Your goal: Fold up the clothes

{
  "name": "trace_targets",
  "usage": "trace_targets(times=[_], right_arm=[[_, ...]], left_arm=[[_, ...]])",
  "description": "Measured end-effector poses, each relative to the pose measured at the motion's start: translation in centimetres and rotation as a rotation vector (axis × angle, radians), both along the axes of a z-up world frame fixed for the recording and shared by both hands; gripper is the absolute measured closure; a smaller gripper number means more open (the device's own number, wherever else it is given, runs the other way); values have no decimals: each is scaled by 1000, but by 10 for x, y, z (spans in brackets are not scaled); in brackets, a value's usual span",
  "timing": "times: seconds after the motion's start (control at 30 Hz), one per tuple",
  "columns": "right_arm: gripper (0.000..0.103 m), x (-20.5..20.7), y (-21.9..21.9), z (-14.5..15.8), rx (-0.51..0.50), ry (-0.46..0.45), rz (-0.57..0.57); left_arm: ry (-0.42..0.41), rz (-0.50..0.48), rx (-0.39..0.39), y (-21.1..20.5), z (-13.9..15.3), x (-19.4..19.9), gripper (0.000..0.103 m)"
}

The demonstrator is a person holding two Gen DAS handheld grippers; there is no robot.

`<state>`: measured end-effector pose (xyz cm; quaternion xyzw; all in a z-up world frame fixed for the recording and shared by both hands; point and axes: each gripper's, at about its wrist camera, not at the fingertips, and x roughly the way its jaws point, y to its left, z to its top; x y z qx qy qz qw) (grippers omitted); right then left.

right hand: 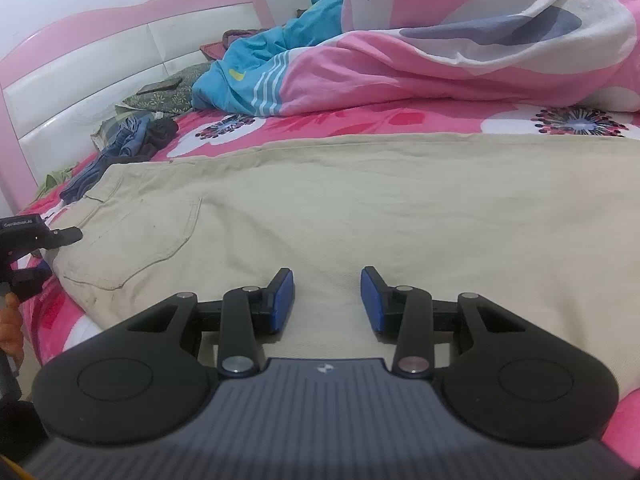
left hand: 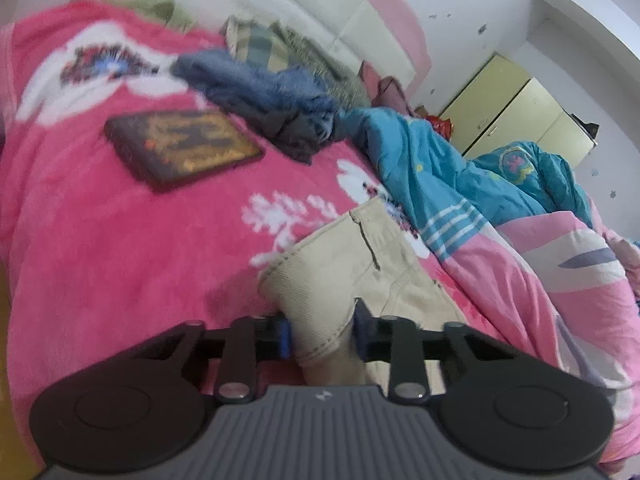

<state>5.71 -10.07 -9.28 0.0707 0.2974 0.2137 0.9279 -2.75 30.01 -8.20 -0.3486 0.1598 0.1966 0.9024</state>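
While beige trousers (right hand: 360,208) lie spread along bed (left hand: 100,240) near edge, waistband corner is pinched by left tool (left hand: 320,332). Right tool (right hand: 327,300) is held agape above leg fabric, gripping nothing. First fold judged starting; second grasp needed next.

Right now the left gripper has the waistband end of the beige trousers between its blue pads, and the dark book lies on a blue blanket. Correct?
One error: the dark book lies on the pink flowered blanket, as the left wrist view shows. The left gripper does have the beige trousers at their waistband end between its blue pads.
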Motion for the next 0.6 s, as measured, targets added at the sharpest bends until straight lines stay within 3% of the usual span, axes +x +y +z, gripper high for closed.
trace_targets(times=[0.13, 0.27, 0.4, 0.5, 0.6], right_arm=[[66, 0, -3, -1, 23, 3, -2], [66, 2, -15, 0, 117, 27, -11], [66, -3, -43, 7, 273, 47, -43], [66, -9, -69, 14, 396, 47, -75], [66, -19, -104, 20, 497, 24, -125]], left_arm=[[-58, -41, 183, -26, 34, 9, 81], [-118, -158, 405, -71, 75, 22, 81], [-180, -361, 641, -137, 107, 28, 82], [-203, -504, 789, -188, 115, 31, 82], [-198, -653, 871, -237, 109, 35, 82]])
